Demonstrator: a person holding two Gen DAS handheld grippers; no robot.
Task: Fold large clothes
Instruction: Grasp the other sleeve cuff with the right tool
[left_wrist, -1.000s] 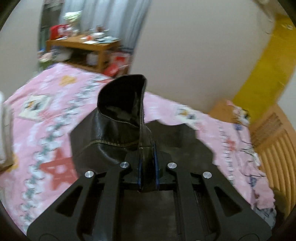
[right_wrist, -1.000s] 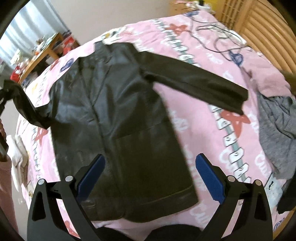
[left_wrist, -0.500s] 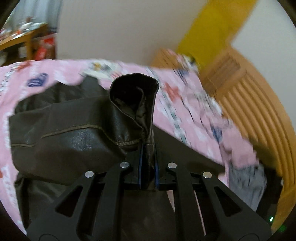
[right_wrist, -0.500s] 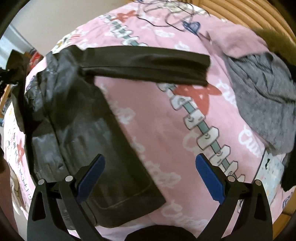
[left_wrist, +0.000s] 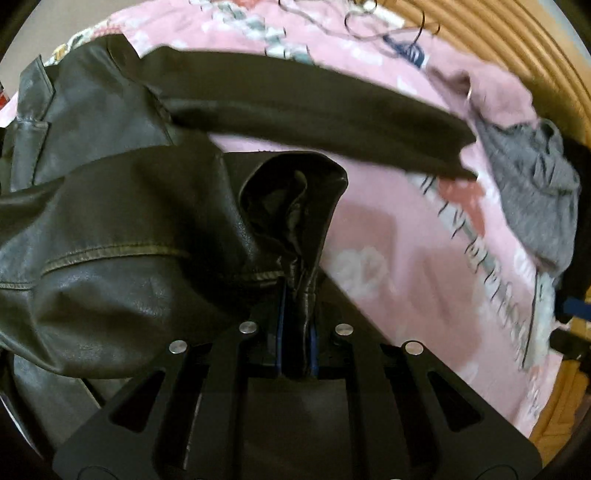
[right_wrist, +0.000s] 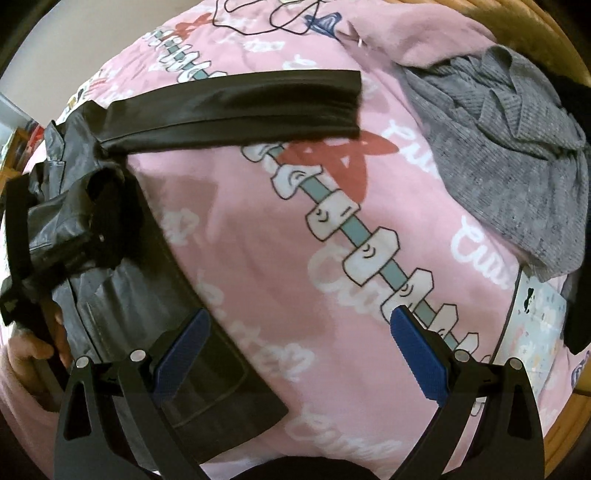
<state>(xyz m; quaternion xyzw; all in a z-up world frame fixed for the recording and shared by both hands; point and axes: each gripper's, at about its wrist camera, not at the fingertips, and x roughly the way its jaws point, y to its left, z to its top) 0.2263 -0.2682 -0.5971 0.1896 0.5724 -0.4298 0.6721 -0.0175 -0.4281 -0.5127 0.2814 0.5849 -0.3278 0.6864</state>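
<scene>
Across the pink bedspread (right_wrist: 258, 229) runs white script too distorted to read, while the left gripper (left_wrist: 297, 332) pinches the jacket (left_wrist: 122, 236) cuff and the right gripper (right_wrist: 295, 350) hangs spread, empty.

Left wrist camera looks steeply down, close on the leather jacket (left_wrist: 122, 229); right wrist camera looks straight down at the pink bedspread (right_wrist: 258, 229); both share the outstretched sleeve (left_wrist: 314, 110).

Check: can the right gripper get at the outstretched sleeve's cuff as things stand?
Probably yes. The right gripper is open and empty above bare pink bedspread; the sleeve lies flat ahead, cuff uncovered. The grey garment sits beside it, not over it.
</scene>
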